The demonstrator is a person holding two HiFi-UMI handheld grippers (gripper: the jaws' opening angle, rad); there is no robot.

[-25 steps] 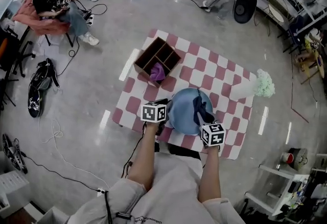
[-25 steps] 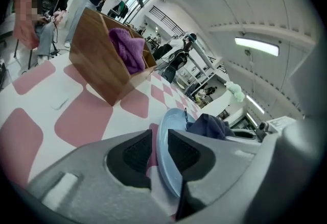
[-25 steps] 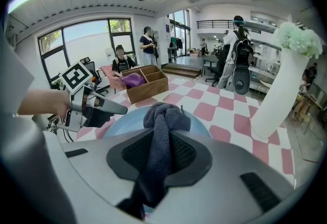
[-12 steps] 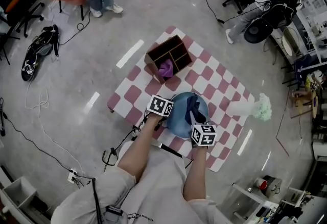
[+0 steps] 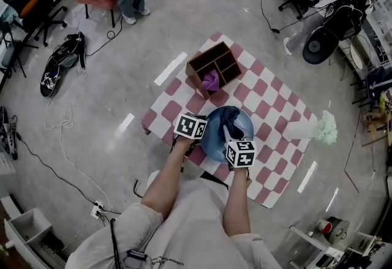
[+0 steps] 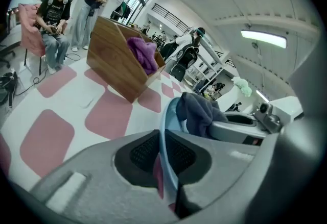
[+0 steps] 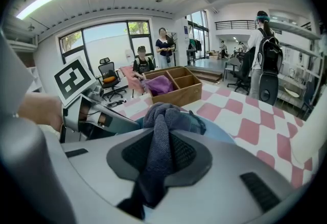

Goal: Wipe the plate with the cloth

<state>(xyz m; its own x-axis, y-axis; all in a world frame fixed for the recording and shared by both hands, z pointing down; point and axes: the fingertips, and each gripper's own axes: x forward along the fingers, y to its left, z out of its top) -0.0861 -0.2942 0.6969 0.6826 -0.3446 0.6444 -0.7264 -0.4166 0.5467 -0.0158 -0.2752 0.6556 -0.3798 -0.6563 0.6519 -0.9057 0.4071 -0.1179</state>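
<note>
Pinches the thin rim of the smooth, round, pale-blue plate (image 6: 164, 131) in the left gripper (image 6: 162, 159). Clamps a bunched, dark, probably terry cloth (image 7: 162, 121) in the right gripper (image 7: 156, 162), draped over the plate.

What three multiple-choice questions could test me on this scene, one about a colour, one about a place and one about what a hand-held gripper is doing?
1. What colour is the plate?
A) blue
B) red
C) green

2. Where is the purple cloth?
A) on the plate
B) in the wooden box
C) in a sink

3. What is the right hand-held gripper doing?
A) standing open and empty
B) clamping the plate's rim
C) gripping the dark cloth

Answers:
1 A, the plate shows light blue in the head view.
2 B, it sits in one compartment of the box.
3 C, the right gripper view shows the cloth pinched between its jaws.
</note>
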